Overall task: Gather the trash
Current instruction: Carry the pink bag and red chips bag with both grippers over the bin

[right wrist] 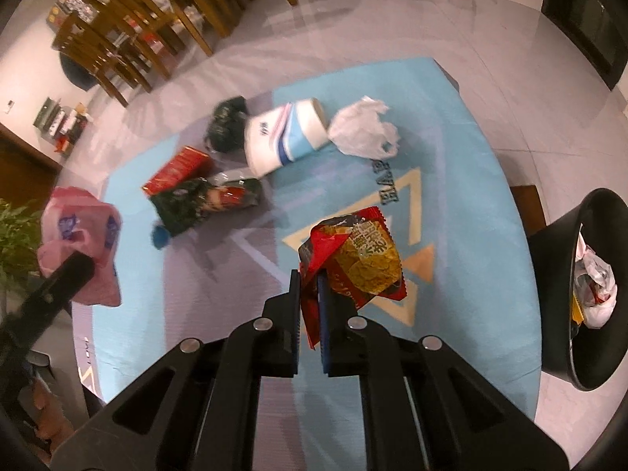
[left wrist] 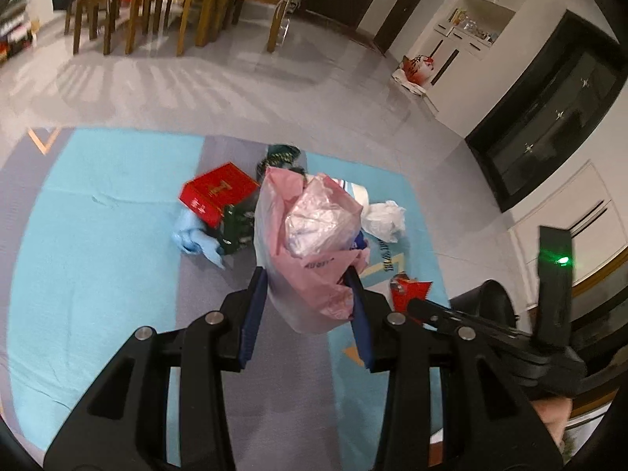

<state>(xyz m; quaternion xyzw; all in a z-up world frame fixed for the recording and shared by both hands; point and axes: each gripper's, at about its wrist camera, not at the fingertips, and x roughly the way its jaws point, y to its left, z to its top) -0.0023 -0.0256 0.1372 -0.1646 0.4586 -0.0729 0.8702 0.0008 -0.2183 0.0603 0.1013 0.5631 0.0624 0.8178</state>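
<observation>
A crumpled pink plastic bag (left wrist: 310, 243) hangs clear of the blue mat (left wrist: 98, 235), with my left gripper (left wrist: 305, 278) shut on its lower part. From the right wrist view the same pink bag (right wrist: 78, 243) shows at the left edge, with a black finger across it. My right gripper (right wrist: 308, 278) is shut on a corner of a red and gold snack wrapper (right wrist: 361, 259), which dangles above the mat. The wrapper (left wrist: 408, 292) also appears low on the right in the left wrist view.
On the mat lie a red box (left wrist: 218, 192), green packets (right wrist: 204, 200), a white and blue paper cup (right wrist: 282, 133), a white plastic bag (right wrist: 361, 125) and a blue wad (left wrist: 192, 235). A black bin (right wrist: 565, 259) holding trash stands right of the mat. Wooden chairs (left wrist: 149, 0) stand beyond.
</observation>
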